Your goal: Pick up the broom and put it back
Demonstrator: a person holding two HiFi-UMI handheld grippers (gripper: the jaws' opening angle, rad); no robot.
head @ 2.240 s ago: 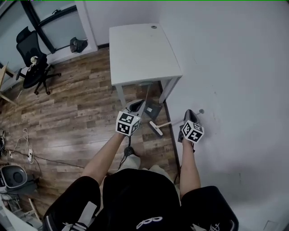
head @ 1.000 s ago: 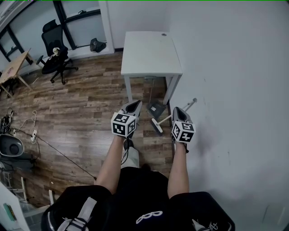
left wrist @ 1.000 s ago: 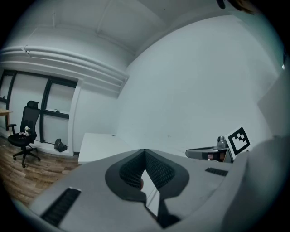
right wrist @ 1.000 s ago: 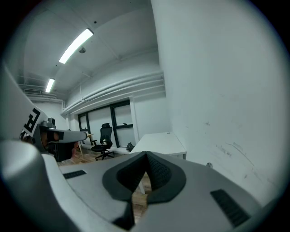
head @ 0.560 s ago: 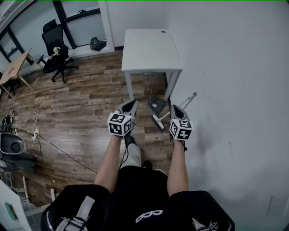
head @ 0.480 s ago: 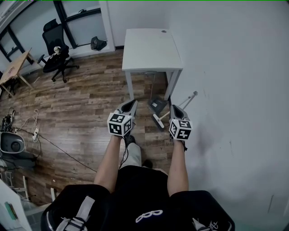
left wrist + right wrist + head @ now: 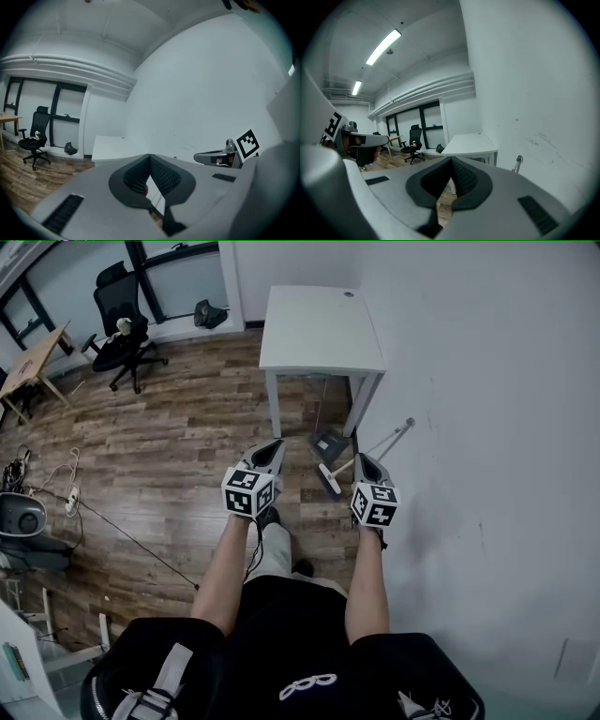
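the dustpan (image 7: 327, 445) sits on the floor (image 7: 187, 456) beside the broom (image 7: 328, 481)

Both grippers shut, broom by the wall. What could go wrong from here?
1. The right gripper and left gripper have their jaws together; unopened, they would likely just knock the broom.
2. Its handle seems to lean on the wall; a nudge may slide it down.
3. The dustpan beside the broom head could snag.
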